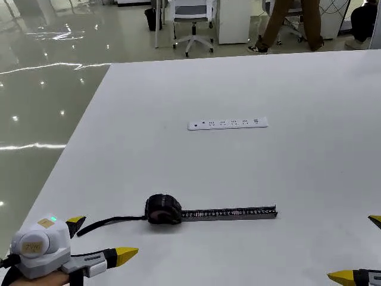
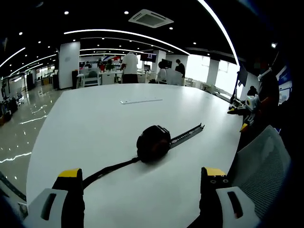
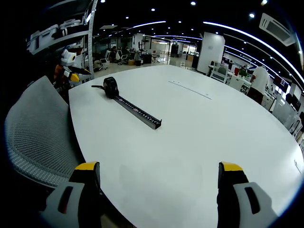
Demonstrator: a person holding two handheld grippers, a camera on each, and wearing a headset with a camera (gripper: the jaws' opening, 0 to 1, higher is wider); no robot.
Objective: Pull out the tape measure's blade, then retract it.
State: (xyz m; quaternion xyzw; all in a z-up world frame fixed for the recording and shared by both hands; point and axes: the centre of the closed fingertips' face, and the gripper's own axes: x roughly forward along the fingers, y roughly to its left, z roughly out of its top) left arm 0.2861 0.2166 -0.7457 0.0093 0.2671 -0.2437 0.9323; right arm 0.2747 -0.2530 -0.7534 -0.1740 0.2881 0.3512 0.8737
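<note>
A black tape measure lies on the white table near its front edge, also in the left gripper view and the right gripper view. Its blade is drawn out to the right, lying flat, and a black strap trails to the left. My left gripper is open at the lower left, apart from the case, with nothing between its yellow-tipped fingers. My right gripper is open at the lower right corner, well short of the blade's end.
A white power strip lies further back at mid table. A grey mesh chair back stands by the near edge. Beyond the table are a glossy floor, an office chair and a standing person.
</note>
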